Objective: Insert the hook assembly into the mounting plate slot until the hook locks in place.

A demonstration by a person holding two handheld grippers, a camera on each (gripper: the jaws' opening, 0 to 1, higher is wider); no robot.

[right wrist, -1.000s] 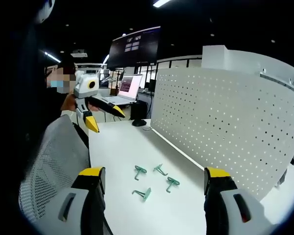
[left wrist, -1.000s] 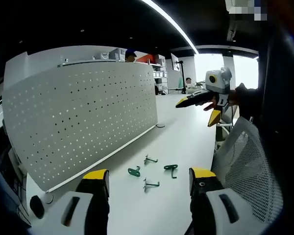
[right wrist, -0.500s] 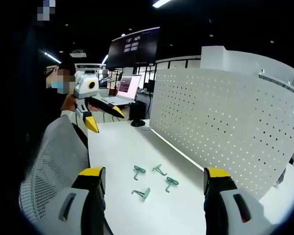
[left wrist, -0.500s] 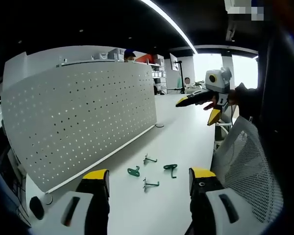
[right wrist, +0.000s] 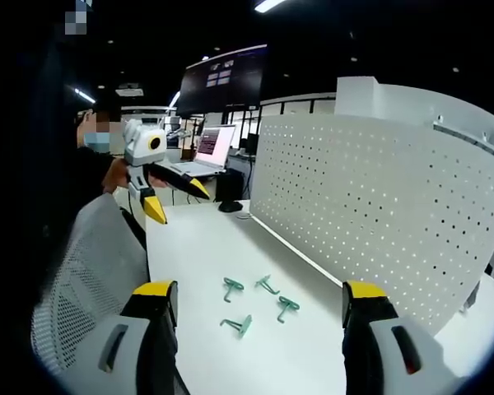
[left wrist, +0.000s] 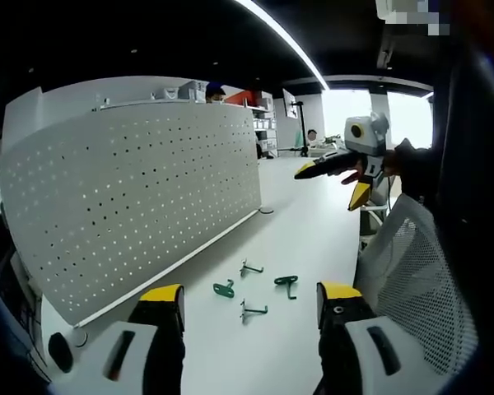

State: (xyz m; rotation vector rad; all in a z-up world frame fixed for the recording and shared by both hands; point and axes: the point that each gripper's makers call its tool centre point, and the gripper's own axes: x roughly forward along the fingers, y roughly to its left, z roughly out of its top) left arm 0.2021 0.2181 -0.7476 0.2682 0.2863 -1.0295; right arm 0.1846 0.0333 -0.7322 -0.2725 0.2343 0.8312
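Observation:
Several small green hooks lie loose on the white table: one hook (left wrist: 225,289) nearest the board, another (left wrist: 286,283) to its right, the same cluster (right wrist: 258,300) in the right gripper view. A white perforated mounting plate (left wrist: 132,197) stands upright along the table, and again on the right (right wrist: 370,206). My left gripper (left wrist: 251,309) is open above the table, hooks lying beyond its jaws. My right gripper (right wrist: 259,306) is open too, empty. Each gripper appears held up in the other's view: the right one (left wrist: 339,177) and the left one (right wrist: 169,193).
A grey mesh chair back (left wrist: 416,280) is close at the right, and at the left (right wrist: 86,271) in the right gripper view. A laptop (right wrist: 214,148) and a mouse (right wrist: 230,206) sit at the table's far end. A person (right wrist: 99,156) holds the grippers.
Both views have drifted very slightly; the hooks and the plate have not moved and both grippers stay open.

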